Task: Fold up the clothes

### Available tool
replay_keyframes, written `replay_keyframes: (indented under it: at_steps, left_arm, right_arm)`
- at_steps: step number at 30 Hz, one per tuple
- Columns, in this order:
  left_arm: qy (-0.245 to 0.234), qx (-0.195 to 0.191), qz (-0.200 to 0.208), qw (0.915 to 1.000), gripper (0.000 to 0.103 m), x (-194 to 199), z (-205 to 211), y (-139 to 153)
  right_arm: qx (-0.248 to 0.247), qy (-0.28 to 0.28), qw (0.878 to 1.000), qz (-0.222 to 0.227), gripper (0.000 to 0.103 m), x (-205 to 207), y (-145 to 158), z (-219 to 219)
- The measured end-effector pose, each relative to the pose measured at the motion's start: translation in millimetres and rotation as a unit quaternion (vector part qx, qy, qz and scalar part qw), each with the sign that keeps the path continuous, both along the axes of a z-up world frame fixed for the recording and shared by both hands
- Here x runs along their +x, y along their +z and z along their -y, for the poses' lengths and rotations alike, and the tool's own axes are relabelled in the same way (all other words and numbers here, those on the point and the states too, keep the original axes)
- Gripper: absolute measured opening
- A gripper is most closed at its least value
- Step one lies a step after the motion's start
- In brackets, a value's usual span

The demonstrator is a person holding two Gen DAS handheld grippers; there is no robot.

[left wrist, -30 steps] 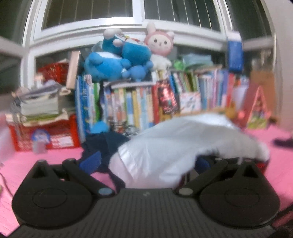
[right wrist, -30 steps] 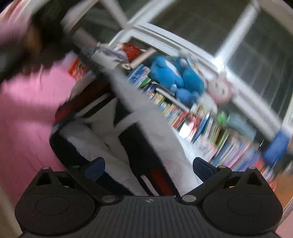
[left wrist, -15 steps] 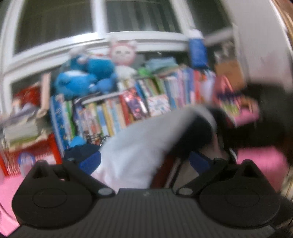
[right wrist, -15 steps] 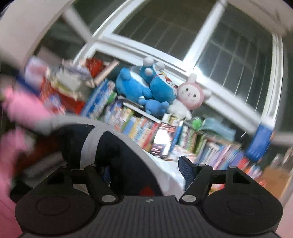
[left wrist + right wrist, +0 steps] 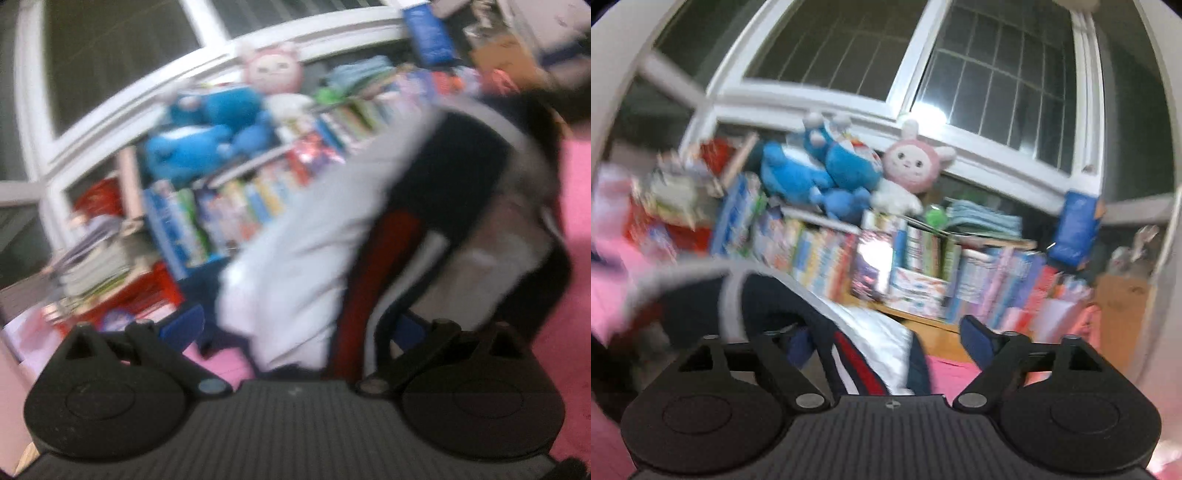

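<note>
The garment [image 5: 310, 258] lies bunched on the pink mat [image 5: 580, 206], directly ahead of both tongs and spilling between their fingers; its long axis runs across from one tool to the other. The left gripper [image 5: 295, 328] stands released around the cloth. The right gripper [image 5: 886, 341] is opening, cloth loose between its jaws. The garment is white, navy, with a red stripe, rumpled and blurred.

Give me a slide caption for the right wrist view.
Right hand-held gripper opening over a navy, white and red jacket, facing a bookshelf topped with plush toys.
</note>
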State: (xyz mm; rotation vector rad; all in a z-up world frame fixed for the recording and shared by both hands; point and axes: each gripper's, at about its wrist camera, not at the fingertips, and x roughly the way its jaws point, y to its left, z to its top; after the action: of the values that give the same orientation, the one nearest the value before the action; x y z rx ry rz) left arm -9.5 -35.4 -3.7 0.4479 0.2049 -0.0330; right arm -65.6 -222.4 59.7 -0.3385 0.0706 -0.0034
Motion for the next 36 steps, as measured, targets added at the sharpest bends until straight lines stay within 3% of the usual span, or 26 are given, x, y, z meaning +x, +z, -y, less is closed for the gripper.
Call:
replay_keyframes:
  at_steps: [4,8,10,12,15,16,20,21,23,25,27,31,33,35,36]
  left_arm:
    - [0.061,-0.013,0.03,0.9976,0.103,-6.2,-30.2,17.3]
    - [0.068,-0.038,0.024,0.9967,0.103,-11.4,-49.5,26.0]
    - [0.064,-0.021,0.022,0.9975,0.103,-18.0,-49.6,25.5]
    - [0.048,-0.008,0.019,0.9986,0.103,-28.7,-50.0,28.2]
    - [0.012,-0.004,0.003,0.9999,0.103,-45.1,-55.7,33.5]
    - [0.002,-0.007,-0.01,0.9999,0.103,-47.3,-57.1,31.2]
    - [-0.027,-0.043,-0.07,0.9963,0.103,-44.9,-63.3,14.5]
    - [-0.033,-0.055,-0.086,0.9942,0.103,-43.0,-64.7,9.3]
    - [-0.035,-0.087,-0.105,0.9901,0.103,-37.1,-66.1,5.0]
    - [-0.032,-0.123,-0.122,0.9843,0.103,-29.6,-67.2,-0.5]
    - [-0.021,-0.14,-0.134,0.9809,0.103,-23.3,-65.9,-8.8]
    - [-0.009,-0.11,-0.128,0.9856,0.103,-24.1,-54.4,-18.2]
    - [0.033,-0.06,-0.094,0.9932,0.103,-25.8,-52.7,-17.9]
    - [0.064,-0.016,-0.057,0.9962,0.103,-23.8,-63.5,-6.5]
    - [0.065,-0.023,-0.044,0.9966,0.103,-24.2,-71.3,3.4]
  right_arm:
    - [-0.1,-0.051,0.994,-0.012,0.086,6.0,-42.4,-2.8]
    - [-0.107,-0.069,0.991,-0.046,0.087,11.3,-66.0,4.6]
    - [-0.063,-0.068,0.994,-0.058,0.082,10.1,-58.2,13.5]
    - [0.009,-0.062,0.996,-0.061,0.069,0.5,-38.5,28.3]
    - [0.084,-0.07,0.993,-0.039,0.066,-28.6,-9.3,54.5]
    - [0.085,-0.076,0.993,-0.037,0.066,-37.4,-5.4,60.8]
    - [0.04,-0.105,0.988,-0.105,0.065,-42.0,-36.4,64.5]
    - [0.031,-0.109,0.985,-0.128,0.055,-39.4,-48.4,62.7]
    - [0.055,-0.095,0.98,-0.163,0.042,-33.5,-64.4,55.0]
    - [0.073,-0.061,0.98,-0.175,0.042,-25.4,-71.9,43.5]
    - [0.058,-0.048,0.983,-0.169,0.042,-16.6,-78.2,27.5]
    - [-0.031,-0.068,0.987,-0.142,0.045,-2.9,-94.9,0.7]
    - [-0.071,-0.096,0.985,-0.128,0.045,4.7,-101.0,2.0]
    - [-0.078,-0.144,0.98,-0.11,0.048,3.9,-97.4,19.3]
    - [-0.033,-0.131,0.985,-0.11,0.05,-2.9,-85.7,32.1]
